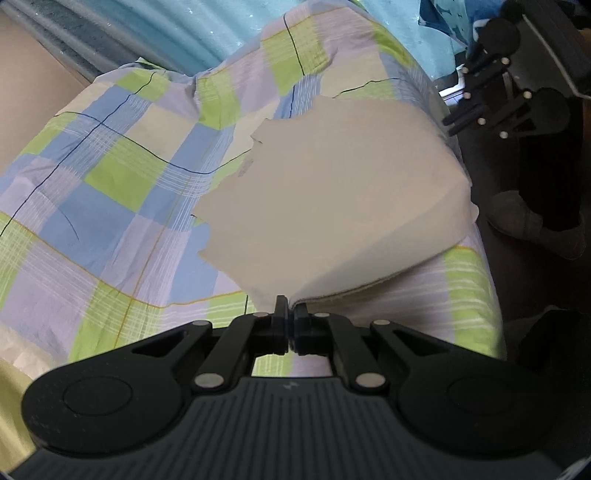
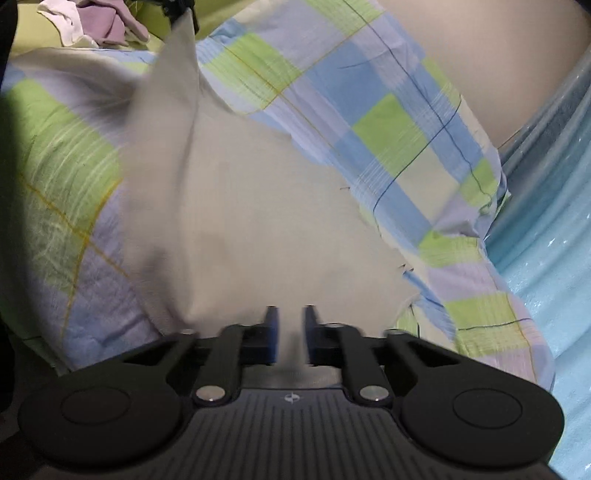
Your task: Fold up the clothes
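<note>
Covering the bed: checked blue, green and lilac cotton sheet point(image 1: 110, 177), with pale cream cloth garment point(image 1: 332, 192) lying across it beside the right edge. Left gripper point(image 1: 290, 325) pinching the garment's near hem, jaws closed on the fabric. Right gripper point(image 2: 290, 332) hovering over cream cloth, jaws parted by a narrow gap, gripping nothing visible. Long axis of the garment running away from the left gripper. Crumpled lilac and white clothes point(image 2: 99, 22) lying well apart, towards the far edge.

Checked bedspread point(image 1: 110, 177) in blue, green, lilac covers bed. Beyond its far edge, pale blue ribbed curtain point(image 1: 207, 33); beside that, beige wall point(image 1: 22, 92). Right of bedspread, dark floor point(image 1: 491, 173). Light soft, even.
</note>
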`<control>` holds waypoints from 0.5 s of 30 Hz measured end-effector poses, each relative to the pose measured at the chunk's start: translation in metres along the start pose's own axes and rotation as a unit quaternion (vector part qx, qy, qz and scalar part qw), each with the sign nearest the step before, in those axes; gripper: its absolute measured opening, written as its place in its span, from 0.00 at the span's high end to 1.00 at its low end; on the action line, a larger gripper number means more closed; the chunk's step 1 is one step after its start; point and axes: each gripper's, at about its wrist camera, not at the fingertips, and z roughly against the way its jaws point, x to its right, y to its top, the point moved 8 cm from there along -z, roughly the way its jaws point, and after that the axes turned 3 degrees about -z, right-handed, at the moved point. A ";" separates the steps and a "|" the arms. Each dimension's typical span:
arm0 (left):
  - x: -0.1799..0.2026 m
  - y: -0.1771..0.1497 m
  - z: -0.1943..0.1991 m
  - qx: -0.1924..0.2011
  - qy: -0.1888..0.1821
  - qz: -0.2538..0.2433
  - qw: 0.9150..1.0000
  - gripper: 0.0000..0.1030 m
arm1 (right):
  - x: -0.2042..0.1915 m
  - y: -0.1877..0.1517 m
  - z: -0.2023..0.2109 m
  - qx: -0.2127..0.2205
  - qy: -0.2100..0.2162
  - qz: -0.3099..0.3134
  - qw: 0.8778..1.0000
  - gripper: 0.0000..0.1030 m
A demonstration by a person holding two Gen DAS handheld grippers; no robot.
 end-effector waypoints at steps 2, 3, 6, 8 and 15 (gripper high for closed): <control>0.000 0.003 0.002 0.000 0.001 -0.002 1.000 0.98 | 0.000 -0.002 0.005 -0.006 0.009 -0.017 1.000 0.98; -0.001 0.006 0.002 0.001 0.000 0.000 1.000 0.98 | 0.000 -0.003 0.008 -0.010 0.016 -0.030 0.999 0.87; -0.004 0.014 0.005 0.004 -0.002 0.002 1.000 0.98 | -0.009 -0.005 0.015 -0.022 0.046 -0.059 0.997 0.57; -0.007 0.019 0.008 0.010 -0.005 0.006 1.000 0.98 | -0.027 -0.007 0.017 -0.027 0.065 -0.053 0.996 0.53; -0.012 0.024 0.004 0.008 -0.006 0.001 1.000 0.98 | -0.087 -0.008 -0.008 0.003 0.050 0.034 0.998 0.36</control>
